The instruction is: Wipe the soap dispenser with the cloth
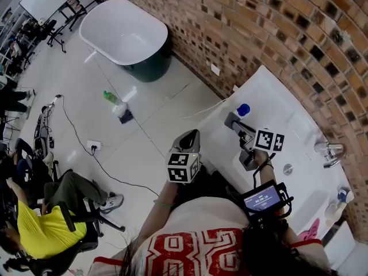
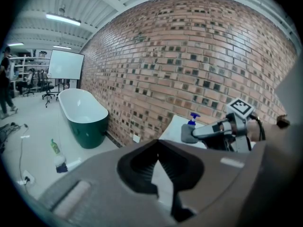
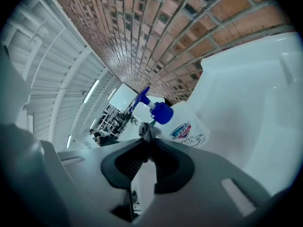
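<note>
Wiping looks barely started to me: the right tongs [image 3: 147, 140] are clamped on a little grey cloth [image 3: 147, 129], right up by the blue pump of the soap dispenser [image 3: 188, 129], which stands at the end of the white counter [image 1: 276, 122] by the brick wall [image 1: 259, 27]. The bottle body is probably all left to do. The left tongs [image 2: 162, 150] are closed on nothing, out over the floor, with a bathtub [image 1: 123, 30] further off
</note>
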Action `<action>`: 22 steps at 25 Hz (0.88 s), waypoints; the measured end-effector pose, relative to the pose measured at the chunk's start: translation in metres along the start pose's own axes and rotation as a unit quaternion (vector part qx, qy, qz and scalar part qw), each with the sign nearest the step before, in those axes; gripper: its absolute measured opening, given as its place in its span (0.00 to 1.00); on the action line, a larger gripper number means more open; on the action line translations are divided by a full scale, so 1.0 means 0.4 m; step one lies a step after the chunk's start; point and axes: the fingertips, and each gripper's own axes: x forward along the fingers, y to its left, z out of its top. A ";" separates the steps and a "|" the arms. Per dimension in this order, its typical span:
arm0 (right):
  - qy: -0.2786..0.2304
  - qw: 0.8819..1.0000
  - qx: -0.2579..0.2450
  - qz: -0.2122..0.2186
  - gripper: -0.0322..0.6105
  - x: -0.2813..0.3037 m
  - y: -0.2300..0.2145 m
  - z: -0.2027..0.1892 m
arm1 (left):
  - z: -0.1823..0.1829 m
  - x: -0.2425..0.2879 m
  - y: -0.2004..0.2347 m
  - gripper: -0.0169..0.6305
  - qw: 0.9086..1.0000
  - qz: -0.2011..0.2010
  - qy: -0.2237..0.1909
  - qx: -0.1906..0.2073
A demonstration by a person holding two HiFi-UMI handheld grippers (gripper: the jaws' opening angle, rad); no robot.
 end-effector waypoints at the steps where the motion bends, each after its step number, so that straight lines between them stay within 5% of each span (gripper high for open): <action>1: 0.003 1.000 -0.003 -0.002 0.12 0.004 -0.001 -0.004 | 0.000 -0.001 0.002 0.03 1.000 0.001 0.000 -0.001; 22: 0.002 0.999 -0.030 -0.021 0.12 -0.023 -0.016 -0.017 | 0.002 0.005 -0.007 0.03 1.000 -0.003 0.000 0.001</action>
